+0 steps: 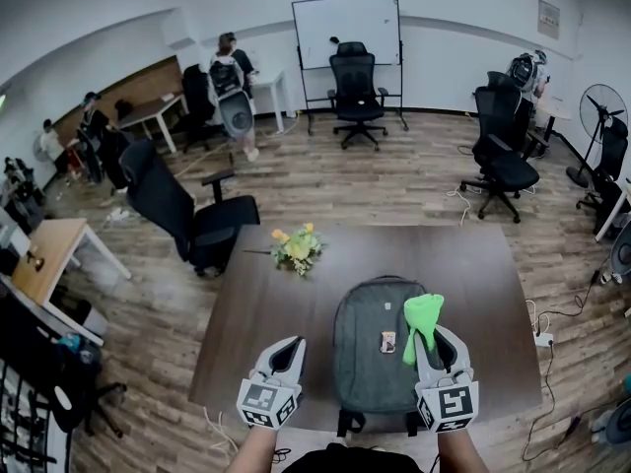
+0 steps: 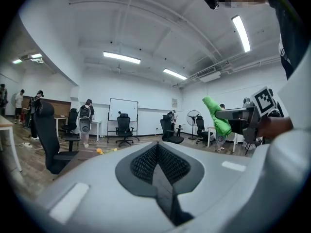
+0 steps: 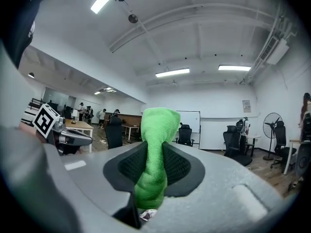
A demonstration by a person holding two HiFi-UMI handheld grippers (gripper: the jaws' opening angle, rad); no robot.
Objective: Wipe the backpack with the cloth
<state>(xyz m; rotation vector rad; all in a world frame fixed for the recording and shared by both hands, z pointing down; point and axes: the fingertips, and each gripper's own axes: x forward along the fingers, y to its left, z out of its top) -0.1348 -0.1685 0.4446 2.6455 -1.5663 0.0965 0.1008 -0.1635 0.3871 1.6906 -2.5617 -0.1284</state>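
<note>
While the right gripper [image 3: 154, 152] pinches the cloth [image 3: 156, 125], surely soft and light, above the backpack [image 1: 367, 353], the left gripper [image 2: 156, 149] is clenched empty beside it; the backpack lies flat on the surface [image 1: 246, 313], probably limp.

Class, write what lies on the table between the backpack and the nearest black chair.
A bunch of yellow flowers, beyond the backpack, shown in the head view.

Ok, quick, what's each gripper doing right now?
Left gripper: shut, nothing between its jaws.
Right gripper: shut on the green cloth.
</note>
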